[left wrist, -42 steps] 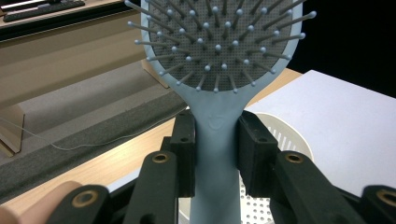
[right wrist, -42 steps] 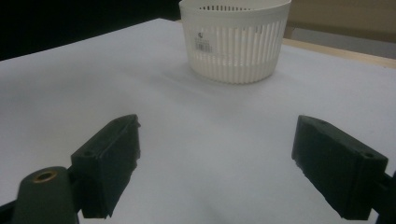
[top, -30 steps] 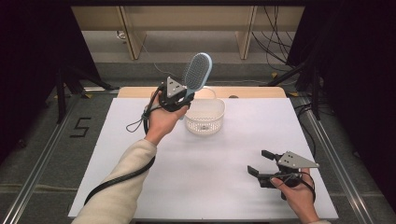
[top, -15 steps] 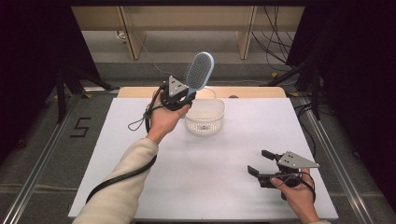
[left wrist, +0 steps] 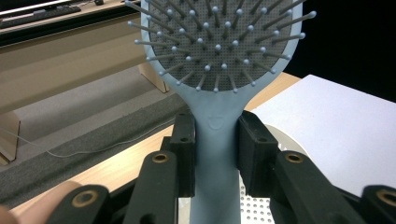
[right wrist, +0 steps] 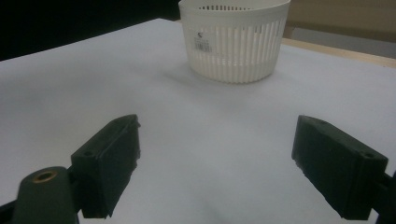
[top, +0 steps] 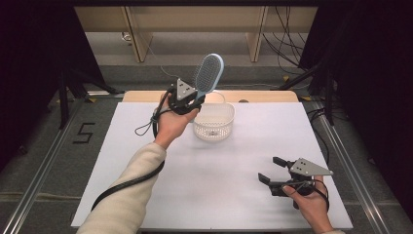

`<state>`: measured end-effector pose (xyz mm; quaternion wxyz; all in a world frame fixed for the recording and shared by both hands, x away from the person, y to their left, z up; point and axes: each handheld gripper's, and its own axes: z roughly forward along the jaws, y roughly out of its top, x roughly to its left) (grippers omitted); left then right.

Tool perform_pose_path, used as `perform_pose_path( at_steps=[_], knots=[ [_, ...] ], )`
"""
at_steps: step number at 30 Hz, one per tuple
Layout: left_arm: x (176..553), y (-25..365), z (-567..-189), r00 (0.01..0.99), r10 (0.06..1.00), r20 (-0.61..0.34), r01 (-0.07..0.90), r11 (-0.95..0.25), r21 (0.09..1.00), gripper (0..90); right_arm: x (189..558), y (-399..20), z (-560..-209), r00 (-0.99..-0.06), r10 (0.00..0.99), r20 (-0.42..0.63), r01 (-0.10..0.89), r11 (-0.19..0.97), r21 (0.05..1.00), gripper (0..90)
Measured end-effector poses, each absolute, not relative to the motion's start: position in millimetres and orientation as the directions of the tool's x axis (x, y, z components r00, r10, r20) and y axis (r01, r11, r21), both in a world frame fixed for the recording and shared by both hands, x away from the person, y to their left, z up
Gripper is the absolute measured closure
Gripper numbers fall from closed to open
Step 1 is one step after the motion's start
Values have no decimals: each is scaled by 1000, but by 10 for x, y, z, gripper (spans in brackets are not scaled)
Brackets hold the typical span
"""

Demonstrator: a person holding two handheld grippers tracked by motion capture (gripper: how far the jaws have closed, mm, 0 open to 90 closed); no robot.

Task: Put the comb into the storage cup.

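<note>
A pale blue hairbrush [top: 208,73] [left wrist: 219,51] with grey bristles stands tilted up in the air, its handle clamped between the jaws of my left gripper [top: 196,99] [left wrist: 215,140]. That gripper hangs just left of and above a white slotted basket [top: 214,122] [right wrist: 233,39] at the back of the white table [top: 234,161]. Part of the basket's perforated bottom [left wrist: 254,210] shows under the handle. My right gripper [top: 272,169] [right wrist: 215,161] rests low near the front right of the table, jaws wide apart with nothing between them, facing the basket.
A wooden strip [top: 263,96] runs along the table's far edge. Metal rails [top: 44,170] flank the table on both sides, with a floor mark "5" [top: 84,132] at the left. Wooden furniture legs [top: 136,34] stand beyond the table.
</note>
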<state>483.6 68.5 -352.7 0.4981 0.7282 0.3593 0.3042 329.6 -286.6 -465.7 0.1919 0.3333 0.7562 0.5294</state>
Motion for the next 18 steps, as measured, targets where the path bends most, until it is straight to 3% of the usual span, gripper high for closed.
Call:
perform_pose_path(
  at_steps=[18],
  knots=[
    [4887, 672, -3566, 564, 820, 95, 206, -251, 946, 699, 3294, -2869, -4657, -704, 708, 64, 302, 217, 928, 159]
  ],
)
